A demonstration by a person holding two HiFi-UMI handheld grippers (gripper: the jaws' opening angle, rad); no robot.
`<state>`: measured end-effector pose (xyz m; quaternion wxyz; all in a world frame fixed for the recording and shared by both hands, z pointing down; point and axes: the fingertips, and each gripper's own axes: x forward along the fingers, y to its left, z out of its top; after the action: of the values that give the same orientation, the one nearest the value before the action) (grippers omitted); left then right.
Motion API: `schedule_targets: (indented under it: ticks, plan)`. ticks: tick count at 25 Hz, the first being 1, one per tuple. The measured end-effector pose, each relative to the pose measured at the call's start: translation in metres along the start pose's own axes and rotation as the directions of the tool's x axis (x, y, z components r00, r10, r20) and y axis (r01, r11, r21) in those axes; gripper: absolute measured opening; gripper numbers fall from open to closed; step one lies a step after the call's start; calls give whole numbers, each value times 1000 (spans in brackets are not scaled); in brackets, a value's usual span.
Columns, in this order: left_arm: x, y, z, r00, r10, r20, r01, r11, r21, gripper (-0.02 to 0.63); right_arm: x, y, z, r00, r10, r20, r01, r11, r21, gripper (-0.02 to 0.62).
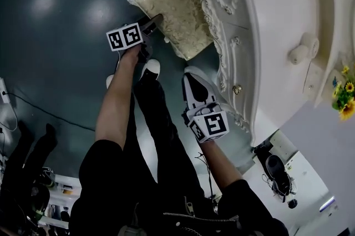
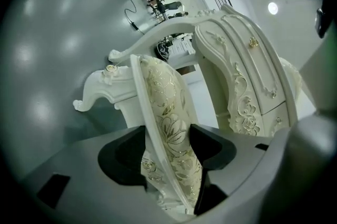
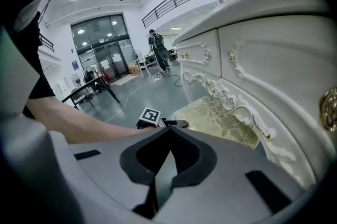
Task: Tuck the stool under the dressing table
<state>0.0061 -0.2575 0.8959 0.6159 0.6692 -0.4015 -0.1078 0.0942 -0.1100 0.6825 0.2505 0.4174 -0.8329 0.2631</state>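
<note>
The stool [image 1: 177,13] has a cream cushion with a gold flower pattern and a white carved frame. It stands on the dark floor with its far side under the white ornate dressing table [image 1: 266,35]. My left gripper [image 1: 154,21] is shut on the stool's near seat edge. In the left gripper view the stool's cushion and rim [image 2: 163,97] fill the gap between the left gripper's [image 2: 166,136] black pads, with the dressing table [image 2: 247,75] beyond. My right gripper [image 1: 189,75] hangs shut and empty beside the table front. From the right gripper [image 3: 169,131] I see the stool [image 3: 221,118] under the dressing table [image 3: 263,44].
The person's legs and white shoes [image 1: 151,68] stand just behind the stool. A cable [image 1: 50,110] runs over the floor at the left. Yellow flowers [image 1: 346,99] and a white knobbed piece [image 1: 302,51] sit on the tabletop. A distant person [image 3: 157,49] and a black table [image 3: 89,86] are far off.
</note>
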Motion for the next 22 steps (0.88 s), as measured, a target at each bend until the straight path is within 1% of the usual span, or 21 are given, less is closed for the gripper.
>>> schedule_targets:
  ticks: [4,8,15,18,22]
  plan:
    - [31,-15,-10,1000,-23,-19,23,1000,0,276,-3,-2,-6,1000,13,-6,-13,1000,5,6]
    - [62,-29,-11,998,-42,-38,42,999,16,275,-1,-4,-10,1000,22,-19,-22,1000,9,8]
    - [113,-52,-18,995,-81,-60,83,996,26,275,2,-15,-8,1000,6,-18,-5,1000,18,6]
    - [130,-60,-18,995,-80,-62,82,996,34,275,5,-20,-7,1000,-6,-22,6,1000,30,7]
    - [138,-66,-23,992,-88,-88,91,995,28,276,5,-24,-7,1000,-19,-25,20,999,32,6]
